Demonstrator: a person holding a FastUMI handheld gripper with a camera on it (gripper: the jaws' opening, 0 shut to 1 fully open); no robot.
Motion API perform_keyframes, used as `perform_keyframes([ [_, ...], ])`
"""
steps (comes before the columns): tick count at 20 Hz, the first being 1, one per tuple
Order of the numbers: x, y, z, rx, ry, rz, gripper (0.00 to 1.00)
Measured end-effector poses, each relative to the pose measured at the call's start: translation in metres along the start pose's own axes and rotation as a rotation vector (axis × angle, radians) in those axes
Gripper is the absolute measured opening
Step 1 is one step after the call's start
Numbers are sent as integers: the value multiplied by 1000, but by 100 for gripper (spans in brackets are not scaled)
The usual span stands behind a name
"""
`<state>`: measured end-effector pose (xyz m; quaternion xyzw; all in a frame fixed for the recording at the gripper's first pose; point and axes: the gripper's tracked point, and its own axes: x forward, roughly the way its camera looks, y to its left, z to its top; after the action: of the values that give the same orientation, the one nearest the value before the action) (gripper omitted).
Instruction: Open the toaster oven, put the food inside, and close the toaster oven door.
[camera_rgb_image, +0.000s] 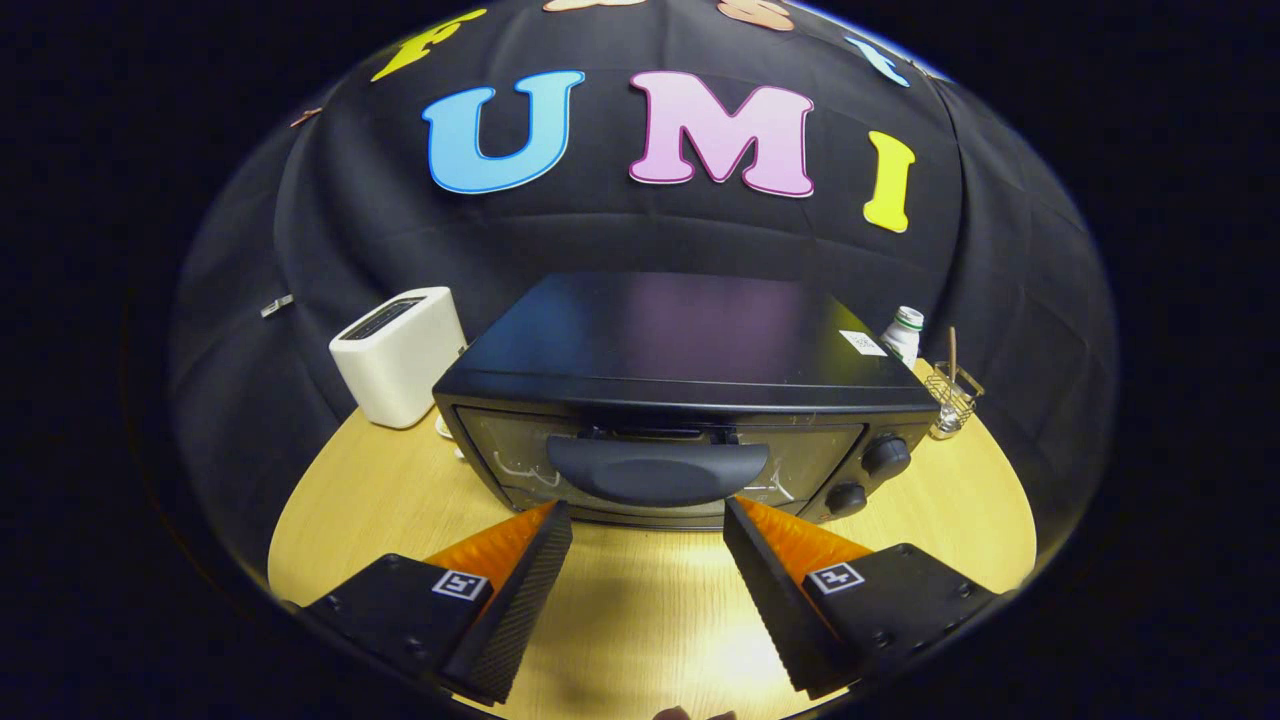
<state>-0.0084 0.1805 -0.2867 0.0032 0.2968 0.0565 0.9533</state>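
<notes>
Toaster oven (680, 400) hides small white bottle's (905, 333) base

White toaster (398, 355), white bottle (905, 334) and wire holder (952, 398) on the wooden table (960, 500)

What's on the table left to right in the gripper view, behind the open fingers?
White toaster → black toaster oven, door shut, just ahead of the open gripper → white bottle → small wire holder.

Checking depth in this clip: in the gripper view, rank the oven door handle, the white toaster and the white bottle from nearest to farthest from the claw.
The open claw holds nothing.
1. Dark curved oven door handle, just ahead of the fingers.
2. White boxy toaster, beyond, beside the black toaster oven.
3. Small white bottle, behind the oven's opposite corner.
</notes>
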Motion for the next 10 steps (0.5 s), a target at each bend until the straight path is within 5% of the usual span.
perform_keyframes([
  [10, -53, -5, 54, 6, -169, 48, 99],
])
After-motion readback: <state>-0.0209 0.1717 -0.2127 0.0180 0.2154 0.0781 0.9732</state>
